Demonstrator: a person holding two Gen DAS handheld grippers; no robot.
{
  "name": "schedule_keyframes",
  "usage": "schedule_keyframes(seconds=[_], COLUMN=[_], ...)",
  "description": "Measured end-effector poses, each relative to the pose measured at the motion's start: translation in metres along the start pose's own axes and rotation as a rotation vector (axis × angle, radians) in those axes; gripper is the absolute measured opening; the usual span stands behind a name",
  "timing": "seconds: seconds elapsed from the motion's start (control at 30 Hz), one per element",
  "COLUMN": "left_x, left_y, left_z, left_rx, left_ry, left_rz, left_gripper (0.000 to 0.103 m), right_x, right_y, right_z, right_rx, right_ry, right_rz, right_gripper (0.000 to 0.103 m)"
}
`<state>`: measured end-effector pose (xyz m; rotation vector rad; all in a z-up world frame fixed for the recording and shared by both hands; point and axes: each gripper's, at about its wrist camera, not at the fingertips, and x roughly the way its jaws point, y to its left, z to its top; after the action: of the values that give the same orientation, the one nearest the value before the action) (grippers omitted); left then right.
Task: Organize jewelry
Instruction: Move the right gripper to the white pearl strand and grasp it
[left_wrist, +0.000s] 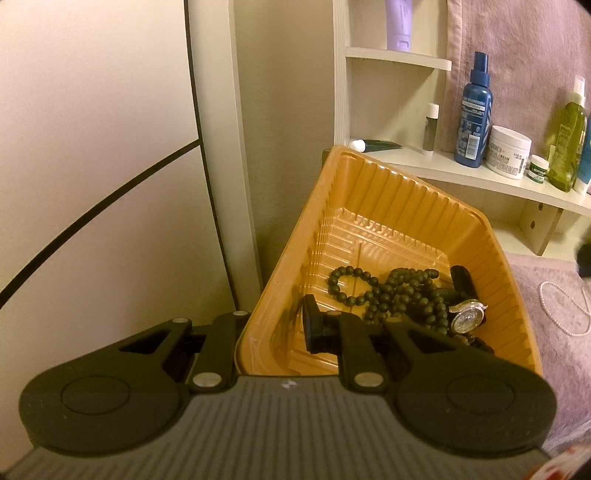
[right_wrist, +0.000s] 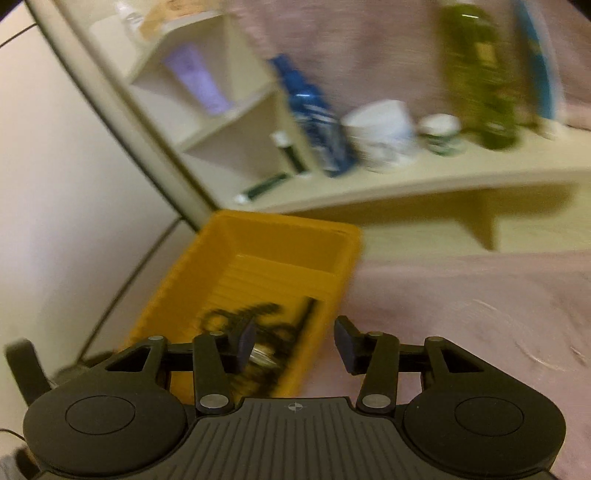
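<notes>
- Step in hand, as judged: gathering jewelry into the tray (left_wrist: 373, 206). The orange tray already holds a string of dark beads (left_wrist: 373, 291), a watch (left_wrist: 468, 318) with a stone-set bezel, and a dark cylinder beside them.
- Still outside the tray: a pearl strand (left_wrist: 565, 310) lies on the pink cloth (left_wrist: 554, 369) to the tray's right, well apart from it. This looks to be the next item.
- Left hand-held gripper (left_wrist: 273, 328): jaws together, clamped on the tray's near wall, one pad (left_wrist: 309, 325) inside the tray and the other outside it. It angles downward and appears to steady or tip the tray.
- Right hand-held gripper (right_wrist: 293, 345): jaws apart, nothing between them. It sits over the tray's right edge, one finger over the contents, the other over the cloth. The right view is heavily blurred, so fine contact cannot be judged.
- In the right view the tray (right_wrist: 280, 229) stands in front of a shelf (right_wrist: 406, 181) carrying bottles and jars; these are not part of the task.
- Next move, as judged: carry the open right gripper to the strand, close on it low against the cloth, and bring it into the tray while the left keeps its clamp.
- Risk: a thin strand on soft cloth may slip from the pads or snag the fabric.
</notes>
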<state>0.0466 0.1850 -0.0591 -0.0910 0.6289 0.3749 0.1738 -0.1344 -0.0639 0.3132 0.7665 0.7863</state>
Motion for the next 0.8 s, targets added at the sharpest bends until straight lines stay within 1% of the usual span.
schedule_keyframes(seconds=[0.17,0.23,0.43,0.57,0.73,0.8], left_x=[0.002,0.002,0.001,0.002,0.002,0.002], left_y=[-0.001,-0.001,-0.002,-0.002,-0.002,-0.002], left_z=[0.001,0.001,0.001,0.001,0.002,0.002], left_rx=[0.007,0.01,0.016,0.016,0.016,0.017], left_ry=[0.003,0.003,0.003,0.003,0.004,0.004], left_rz=[0.004,0.006,0.009,0.009,0.01,0.01], left_gripper=[0.016,0.016,0.016,0.016,0.016,0.016], right_x=[-0.023,-0.031,-0.041,-0.036,-0.03,-0.027], right_y=[-0.041,-0.057,-0.096,-0.112,-0.123,-0.122], right_z=[-0.016,-0.018,-0.02,-0.022,-0.025,-0.027], right_rx=[0.05,0.059,0.042,0.031,0.068,0.054], right_ry=[-0.011,-0.016,-0.02,-0.015,-0.031,-0.045], right_rz=[-0.115,-0.175,-0.313,-0.372,-0.403,-0.413], right_gripper=[0.049,0.049,0.049,0.049,0.049,0.049])
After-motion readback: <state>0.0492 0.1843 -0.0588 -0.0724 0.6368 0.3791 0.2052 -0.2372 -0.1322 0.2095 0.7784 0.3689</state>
